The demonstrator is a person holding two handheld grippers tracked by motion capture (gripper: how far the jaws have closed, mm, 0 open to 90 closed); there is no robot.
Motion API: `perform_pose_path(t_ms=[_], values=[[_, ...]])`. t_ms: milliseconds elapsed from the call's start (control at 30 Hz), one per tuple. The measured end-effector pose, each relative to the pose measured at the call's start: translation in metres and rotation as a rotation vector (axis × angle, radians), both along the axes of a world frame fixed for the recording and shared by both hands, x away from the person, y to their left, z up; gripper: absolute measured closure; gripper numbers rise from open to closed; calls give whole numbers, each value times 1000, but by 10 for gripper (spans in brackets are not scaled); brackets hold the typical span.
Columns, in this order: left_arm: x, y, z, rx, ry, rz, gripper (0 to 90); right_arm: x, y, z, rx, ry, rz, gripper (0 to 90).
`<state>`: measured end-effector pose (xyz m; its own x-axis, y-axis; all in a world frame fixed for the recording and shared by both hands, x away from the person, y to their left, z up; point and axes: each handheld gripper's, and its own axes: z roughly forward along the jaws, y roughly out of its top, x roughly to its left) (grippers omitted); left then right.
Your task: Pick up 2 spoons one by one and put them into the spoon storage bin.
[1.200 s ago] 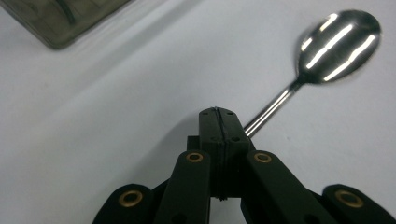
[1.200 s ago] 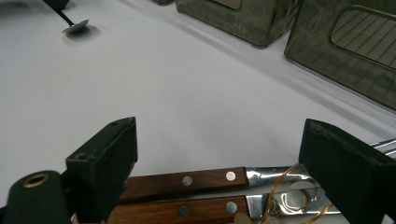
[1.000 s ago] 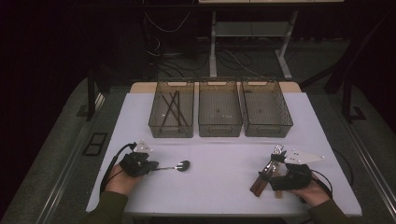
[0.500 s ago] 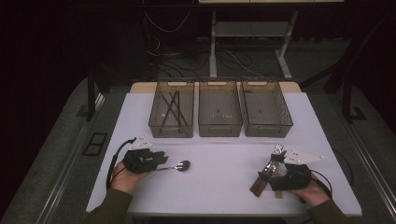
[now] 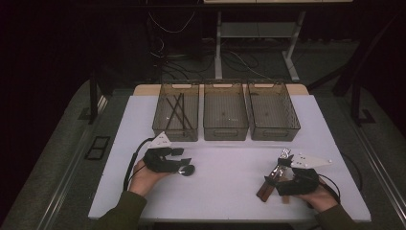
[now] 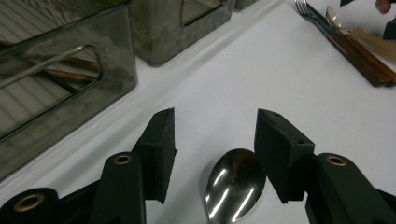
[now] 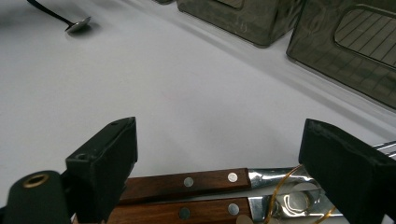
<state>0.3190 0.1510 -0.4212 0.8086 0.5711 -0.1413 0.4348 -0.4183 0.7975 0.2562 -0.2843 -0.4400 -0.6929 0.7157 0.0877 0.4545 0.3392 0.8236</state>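
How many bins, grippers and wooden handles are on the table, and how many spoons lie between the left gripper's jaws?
Bins: 3
Grippers: 2
Wooden handles: 2
Spoon between the left jaws: 1
Total: 8

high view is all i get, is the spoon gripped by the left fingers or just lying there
Observer: Just lying there. The spoon rests bowl-up on the table between the fingers of the left gripper, which have just been opening.
Operator: ok and whats under the right one
Observer: Two wooden handles with rivets, side by side, lie between the open fingers of the right gripper.
Operator: knives or forks
Observer: At least one is a fork: its tines show in the left gripper view.
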Motion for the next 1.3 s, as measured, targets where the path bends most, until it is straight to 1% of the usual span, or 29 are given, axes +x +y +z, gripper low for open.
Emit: perform_pose_path(t_ms=[100, 167, 233, 267, 300, 367, 433, 500, 600, 733, 800, 833, 1000, 1300], values=[[0, -6, -4, 28, 2, -24, 462, 0, 0, 0, 0, 0, 0, 119], [-2, -7, -6, 65, -2, -34, 450, 0, 0, 0, -1, 0, 0, 119], [-4, -8, -8, 91, -1, -36, 439, -1, 0, 0, -3, 1, 4, 119], [-5, -8, -10, 98, 5, -37, 435, -1, 0, 0, -2, -1, 4, 119], [-5, -8, -11, 121, 6, -44, 432, -1, 0, 0, -3, -1, 5, 119], [-6, -9, -12, 153, 1, -49, 428, -1, 0, 0, -3, 1, 4, 119], [-6, -9, -14, 154, 7, -51, 428, -1, 0, 0, -3, 1, 4, 119], [-7, -7, -16, 173, 14, -56, 430, -1, 0, 0, -4, 1, 4, 119], [-8, -6, -18, 177, 26, -57, 430, -1, 0, 0, -4, 1, 3, 119], [-8, -8, -19, 191, 22, -65, 430, -1, 0, 0, -5, 1, 3, 119], [-8, -10, -20, 210, 15, -76, 432, -1, 0, 0, -5, 1, 3, 119], [-9, -11, -20, 208, 21, -72, 434, -1, 0, 0, -5, 1, 3, 119], [-9, -12, -20, 210, 28, -73, 452, -1, 0, 0, -5, 0, 3, 119], [-12, -14, -21, 221, 48, -103, 501, -1, 0, 0, -3, -2, 3, 119]])
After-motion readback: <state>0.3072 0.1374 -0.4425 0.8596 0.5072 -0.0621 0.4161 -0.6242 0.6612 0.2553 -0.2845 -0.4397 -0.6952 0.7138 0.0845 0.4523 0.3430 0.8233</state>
